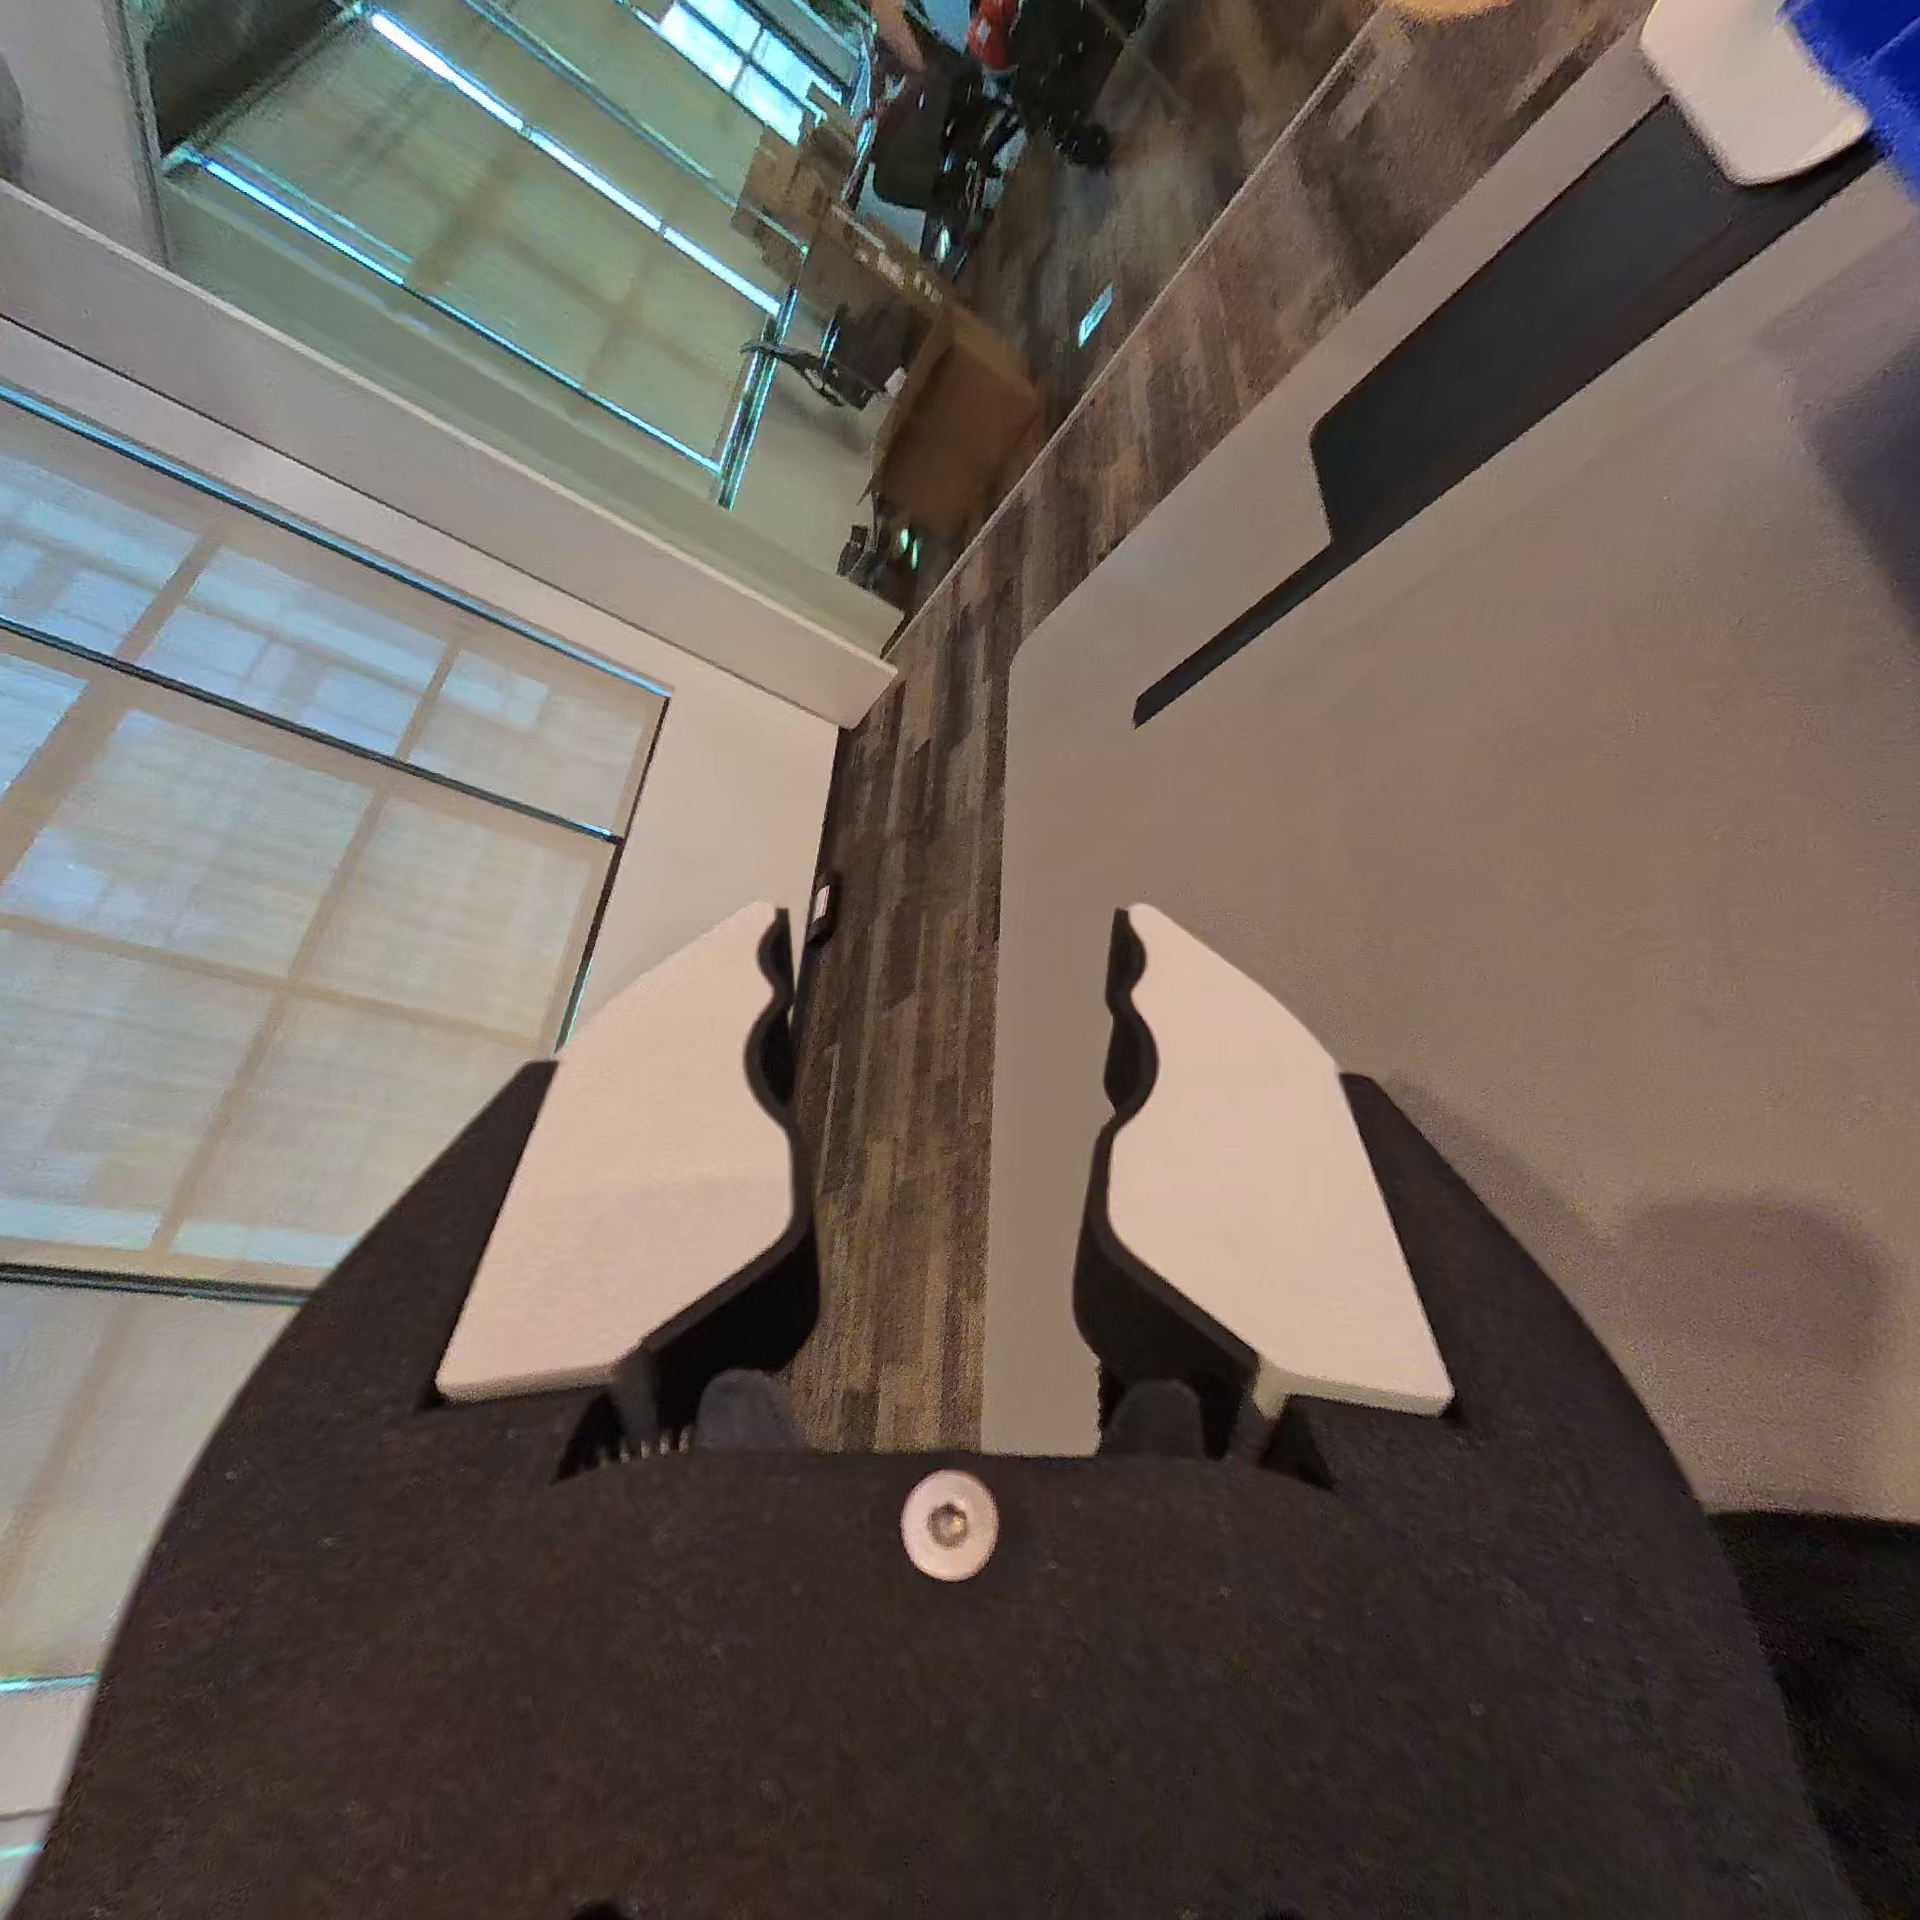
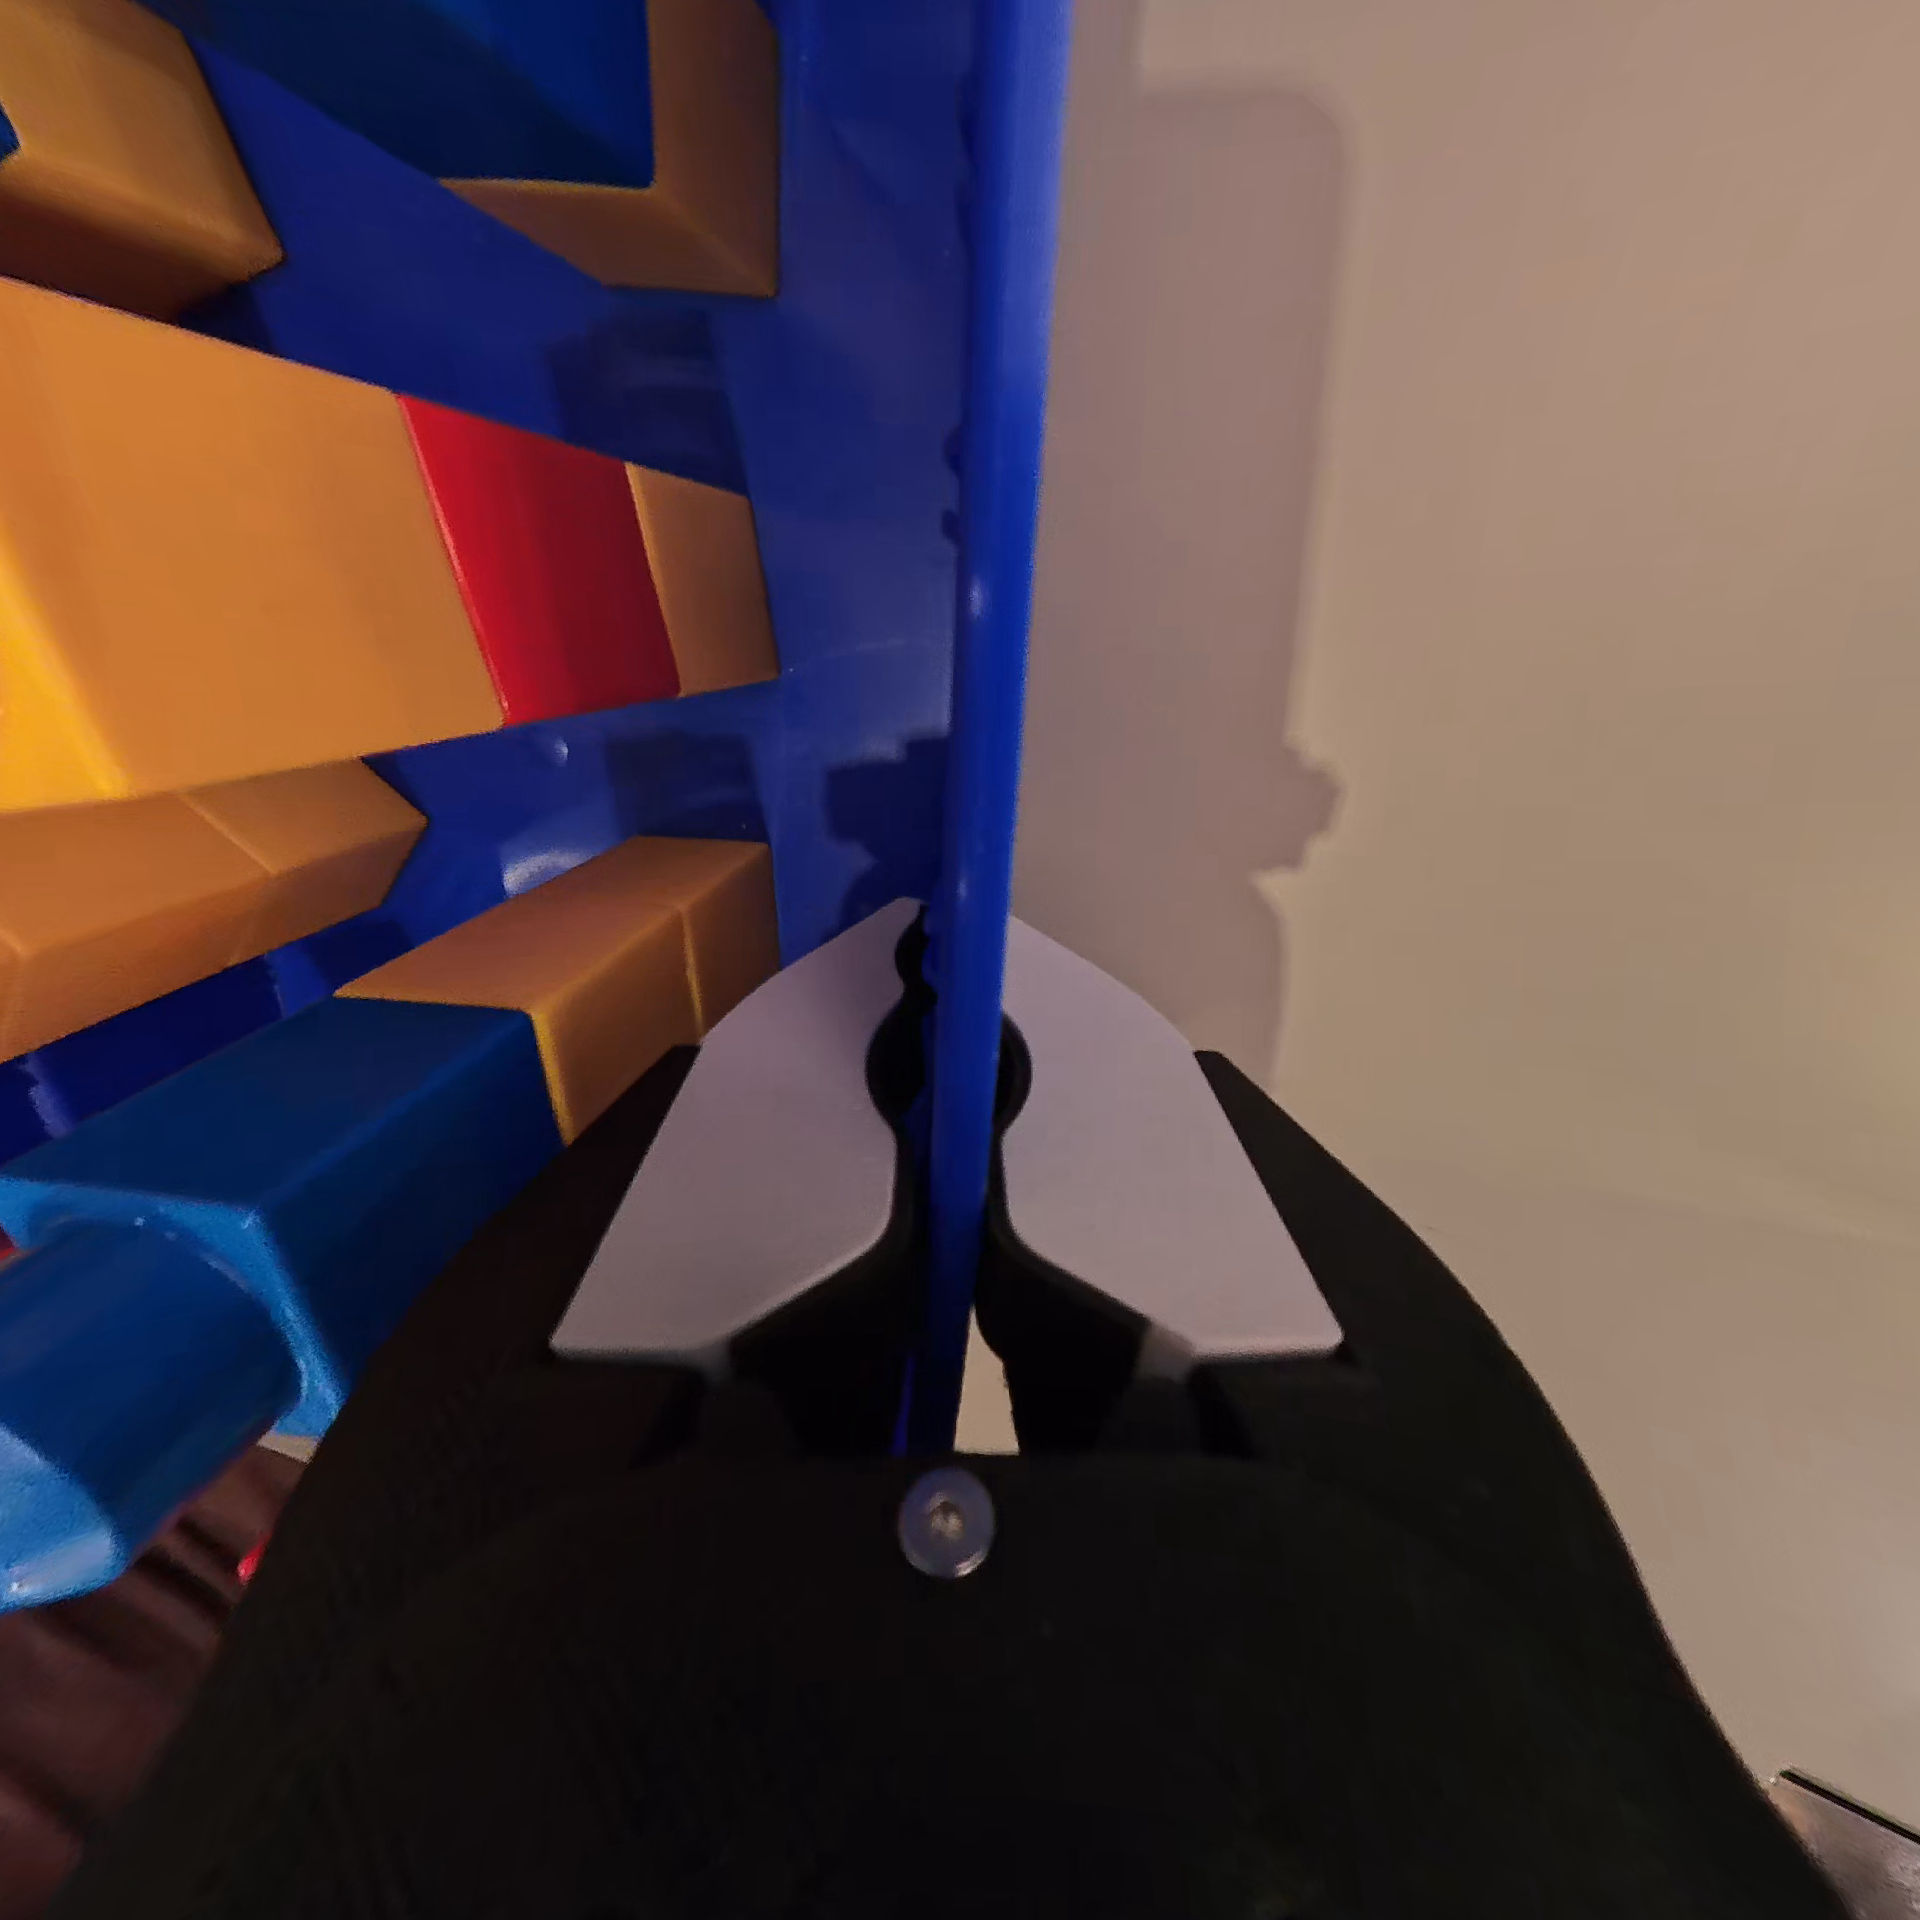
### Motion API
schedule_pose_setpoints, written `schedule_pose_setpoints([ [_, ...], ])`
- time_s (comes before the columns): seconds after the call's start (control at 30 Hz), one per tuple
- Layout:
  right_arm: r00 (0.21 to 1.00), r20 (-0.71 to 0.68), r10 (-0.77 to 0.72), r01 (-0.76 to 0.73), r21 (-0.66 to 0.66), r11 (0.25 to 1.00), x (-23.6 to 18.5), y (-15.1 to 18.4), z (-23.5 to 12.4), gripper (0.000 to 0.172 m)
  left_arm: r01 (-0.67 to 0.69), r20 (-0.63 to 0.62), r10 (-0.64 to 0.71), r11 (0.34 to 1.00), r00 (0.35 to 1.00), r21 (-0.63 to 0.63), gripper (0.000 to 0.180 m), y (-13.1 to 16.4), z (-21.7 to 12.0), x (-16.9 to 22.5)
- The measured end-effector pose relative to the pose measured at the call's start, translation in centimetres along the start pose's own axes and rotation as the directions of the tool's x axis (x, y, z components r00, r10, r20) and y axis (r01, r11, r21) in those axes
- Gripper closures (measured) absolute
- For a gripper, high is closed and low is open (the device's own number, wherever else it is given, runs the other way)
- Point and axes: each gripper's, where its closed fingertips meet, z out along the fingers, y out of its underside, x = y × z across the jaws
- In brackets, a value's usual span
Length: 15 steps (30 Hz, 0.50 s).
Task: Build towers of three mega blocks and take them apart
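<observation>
Holding yellow, red + blue blocks [image 2: 239,582]: blue bin [image 2: 997,520].

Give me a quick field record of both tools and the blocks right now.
left tool: open, nothing between its fingers; points past the white table edge toward carpet
right tool: shut on the rim of the blue bin, one finger inside the wall, one outside
bin contents: orange blocks, a red block joined between two orange ones, a blue block nearest the camera
bin in left view: only a blue corner shows at top right
towers: cannot tell how many are complete
</observation>
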Motion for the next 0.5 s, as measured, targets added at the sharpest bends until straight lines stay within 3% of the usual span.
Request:
schedule_pose_setpoints([
  [0.3,0.999,0.028,0.017,-0.018,0.029,0.999,-0.7,-0.4,-1.8,0.166,0.02,-0.029,-0.022,0.997,0.999,-0.071,0.119,3.4,0.1,-0.3],
  [0.5,1.0,0.011,-0.009,0.009,0.042,0.999,-2.6,-1.8,-5.9,0.166,0.059,-0.077,-0.068,0.992,0.995,-0.114,0.117,5.8,0.3,-0.1],
])
